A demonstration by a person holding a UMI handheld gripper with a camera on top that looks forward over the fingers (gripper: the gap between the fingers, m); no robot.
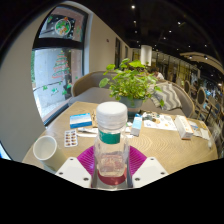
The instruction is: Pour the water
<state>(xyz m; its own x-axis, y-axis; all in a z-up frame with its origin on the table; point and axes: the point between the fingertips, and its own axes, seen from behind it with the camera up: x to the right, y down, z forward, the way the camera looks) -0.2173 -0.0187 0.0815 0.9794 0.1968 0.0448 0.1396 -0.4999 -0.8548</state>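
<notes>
Illumination is even and moderately bright. Daylight enters through the large window (58, 65) beyond the counter (165, 150), and small ceiling spotlights (133, 8) add points of glare overhead. Shadows on the counter are soft and faint. Strong wide-angle distortion bends the window frame and curves the counter's edge. The clear bottle (111, 140) nearest the lens is reasonably sharp; the room's far end is soft, with detail unreadable.

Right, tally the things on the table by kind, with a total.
Bottles: 1, the white-capped bottle between the tool's fingers
Cups: 1, the white cup
Potted plants: 1, the plant
Total: 3, leaving out small unclear items
</notes>
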